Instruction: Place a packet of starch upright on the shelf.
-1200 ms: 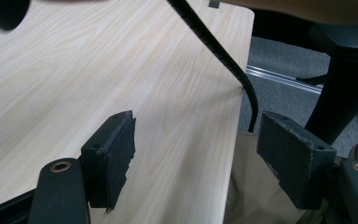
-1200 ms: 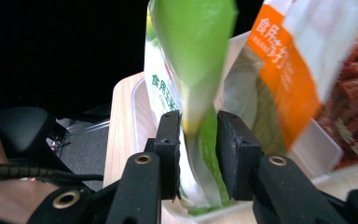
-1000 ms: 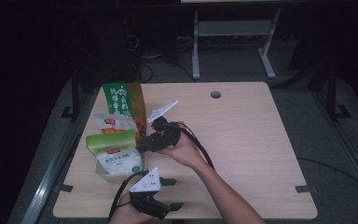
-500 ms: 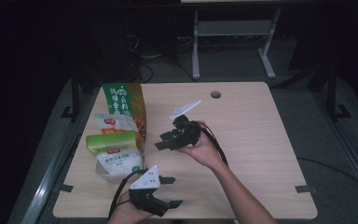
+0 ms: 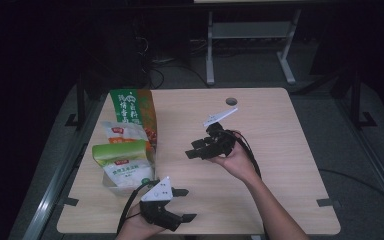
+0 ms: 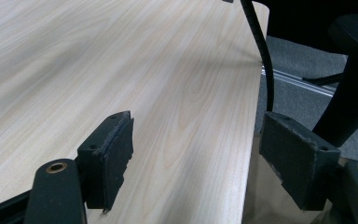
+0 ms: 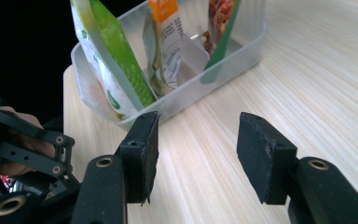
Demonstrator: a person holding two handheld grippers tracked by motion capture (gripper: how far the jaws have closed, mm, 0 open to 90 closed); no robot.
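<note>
A clear plastic bin (image 7: 214,79) stands at the table's left side and holds three upright snack bags: a tall green and orange one (image 5: 132,112), a white and orange one (image 5: 122,134) and a green and white one (image 5: 122,162). My right gripper (image 5: 194,150) hovers near the middle of the table, right of the bin and pointing at it. Its jaws (image 7: 196,149) have just been opening, and nothing is between them. My left gripper (image 5: 186,204) rests by the front edge, open and empty (image 6: 196,163), pointing right.
The wooden table (image 5: 260,200) has a round cable hole (image 5: 231,101) at the back. A white metal frame (image 5: 210,55) stands on the floor beyond it. The table's edge, a black cable (image 6: 261,46) and a dark chair base (image 6: 349,93) lie ahead of the left gripper.
My right gripper has drawn away from the bin, rightward toward the table's middle, and its jaws stand wider. The left gripper has stayed put.
</note>
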